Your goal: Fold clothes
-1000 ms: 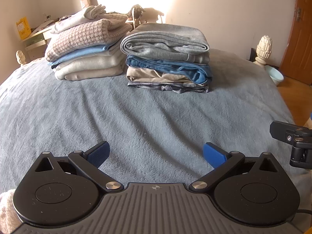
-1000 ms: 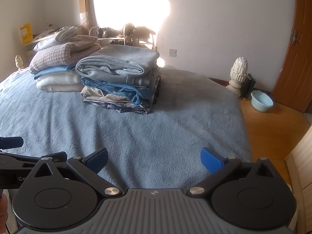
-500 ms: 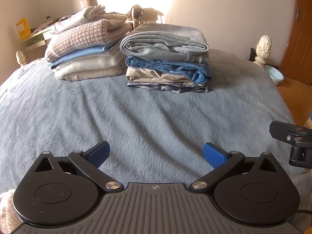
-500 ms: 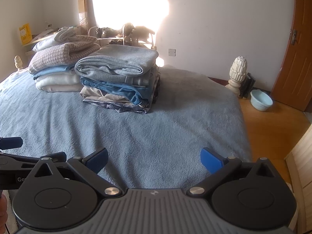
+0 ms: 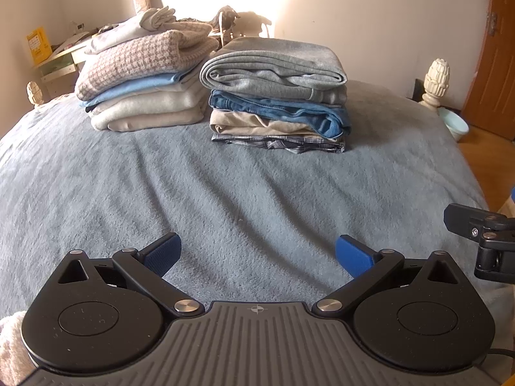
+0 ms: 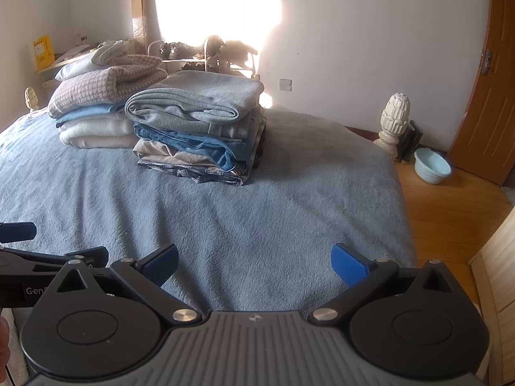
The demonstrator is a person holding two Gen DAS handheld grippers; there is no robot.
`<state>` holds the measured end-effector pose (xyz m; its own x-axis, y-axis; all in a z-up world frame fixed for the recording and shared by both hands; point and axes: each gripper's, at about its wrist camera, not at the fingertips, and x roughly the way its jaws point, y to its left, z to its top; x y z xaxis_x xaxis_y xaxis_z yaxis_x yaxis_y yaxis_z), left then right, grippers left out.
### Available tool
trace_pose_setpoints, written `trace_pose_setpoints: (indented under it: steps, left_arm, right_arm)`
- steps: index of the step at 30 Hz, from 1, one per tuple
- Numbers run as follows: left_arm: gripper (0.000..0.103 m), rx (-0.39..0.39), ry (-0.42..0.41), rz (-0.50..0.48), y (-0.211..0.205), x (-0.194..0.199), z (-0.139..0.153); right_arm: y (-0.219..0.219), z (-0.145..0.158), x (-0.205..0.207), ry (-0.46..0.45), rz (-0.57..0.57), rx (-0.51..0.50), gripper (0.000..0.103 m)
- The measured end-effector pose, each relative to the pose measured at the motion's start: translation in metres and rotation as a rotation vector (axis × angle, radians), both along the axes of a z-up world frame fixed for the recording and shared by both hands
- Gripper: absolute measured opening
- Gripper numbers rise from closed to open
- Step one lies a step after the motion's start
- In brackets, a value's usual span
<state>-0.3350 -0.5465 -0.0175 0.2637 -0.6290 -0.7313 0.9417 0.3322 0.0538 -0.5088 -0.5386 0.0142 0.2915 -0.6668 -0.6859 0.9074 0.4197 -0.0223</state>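
Note:
Two piles of folded clothes stand at the far side of the blue bed cover (image 5: 225, 193). The right pile (image 5: 276, 96) has a grey sweatshirt on top, then blue jeans, beige trousers and a plaid piece. The left pile (image 5: 145, 77) has a houndstooth sweater above light blue and cream items. My left gripper (image 5: 257, 254) is open and empty, low over the near part of the bed. My right gripper (image 6: 254, 262) is open and empty too, beside the left one. Both piles, right (image 6: 196, 128) and left (image 6: 96, 106), show in the right wrist view.
The bed cover (image 6: 257, 218) ends at the right, with a wooden floor (image 6: 450, 212) beyond. A pale blue basin (image 6: 431, 165) and a white carved post (image 6: 394, 122) stand near an orange door (image 6: 489, 96). A cluttered desk (image 5: 64, 54) is at the back left.
None of the clothes moved. Both grippers stay open and nearly still; the views shift only slightly.

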Motion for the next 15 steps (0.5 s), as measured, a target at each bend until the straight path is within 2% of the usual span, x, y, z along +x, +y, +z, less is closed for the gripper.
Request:
trace_pose_setpoints:
  steps: [15]
  left_arm:
    - [0.103, -0.003, 0.005, 0.006, 0.0013, 0.0020, 0.0021]
  right_arm:
    - [0.0021, 0.0005, 0.0002, 0.010, -0.004, -0.004, 0.103]
